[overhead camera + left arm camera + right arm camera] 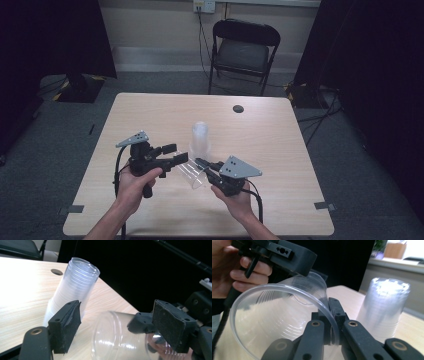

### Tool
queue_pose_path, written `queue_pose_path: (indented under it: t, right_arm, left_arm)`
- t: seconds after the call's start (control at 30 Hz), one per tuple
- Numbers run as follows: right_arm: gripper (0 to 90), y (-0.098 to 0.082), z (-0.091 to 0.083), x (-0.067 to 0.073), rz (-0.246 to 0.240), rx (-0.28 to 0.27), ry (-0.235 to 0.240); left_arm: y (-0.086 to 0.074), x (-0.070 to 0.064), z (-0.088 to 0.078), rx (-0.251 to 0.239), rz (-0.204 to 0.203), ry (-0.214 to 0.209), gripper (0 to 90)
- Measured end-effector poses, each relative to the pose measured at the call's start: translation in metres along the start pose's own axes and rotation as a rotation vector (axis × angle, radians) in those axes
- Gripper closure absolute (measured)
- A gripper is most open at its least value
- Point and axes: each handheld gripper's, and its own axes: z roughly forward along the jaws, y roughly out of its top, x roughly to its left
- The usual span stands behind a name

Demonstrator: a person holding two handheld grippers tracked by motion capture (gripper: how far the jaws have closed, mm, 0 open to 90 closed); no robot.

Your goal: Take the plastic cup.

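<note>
The clear plastic cup [279, 322] lies sideways, mouth toward the right gripper [331, 322], which pinches its ribbed rim. The left gripper [120, 327] is spread around its base.

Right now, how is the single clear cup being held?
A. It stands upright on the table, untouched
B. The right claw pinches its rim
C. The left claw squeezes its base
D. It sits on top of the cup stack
B: in the right gripper view, the right claw is closed on the rim of the single clear cup, which lies tilted on its side.
</note>
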Motion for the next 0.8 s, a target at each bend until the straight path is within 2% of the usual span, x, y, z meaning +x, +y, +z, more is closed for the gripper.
queue_pose_path:
  t: [0.07,0.13,0.23,0.37,0.47,0.67,0.77,0.8]
  right_arm:
    - [89.6,-0.001,0.000,-0.003,0.036,0.033,0.037]
    - [90.0,-0.002,0.000,-0.006,0.052,0.056,0.053]
    - [90.0,-0.003,-0.001,-0.012,0.087,0.095,0.073]
    - [90.0,-0.005,-0.002,-0.017,0.120,0.129,0.089]
    - [90.0,-0.007,-0.001,-0.020,0.148,0.163,0.119]
    - [90.0,-0.008,-0.001,-0.023,0.182,0.218,0.149]
    - [90.0,-0.012,-0.002,-0.023,0.195,0.250,0.163]
    - [90.0,-0.013,-0.002,-0.023,0.197,0.258,0.165]
  left_arm:
    - [0.000,0.000,0.000,0.000,0.019,0.004,23.8]
    - [0.000,-0.001,0.001,0.013,0.023,0.018,23.9]
    - [0.000,-0.001,0.000,0.018,0.051,0.034,24.3]
    - [0.000,-0.003,0.000,0.022,0.075,0.036,24.3]
    - [0.001,-0.005,0.000,0.034,0.069,0.031,24.7]
    - [0.003,-0.012,-0.004,0.053,0.150,0.040,24.9]
    - [-0.002,-0.013,-0.003,0.106,0.150,0.009,24.4]
    - [-0.004,-0.014,-0.003,0.128,0.170,0.008,24.4]
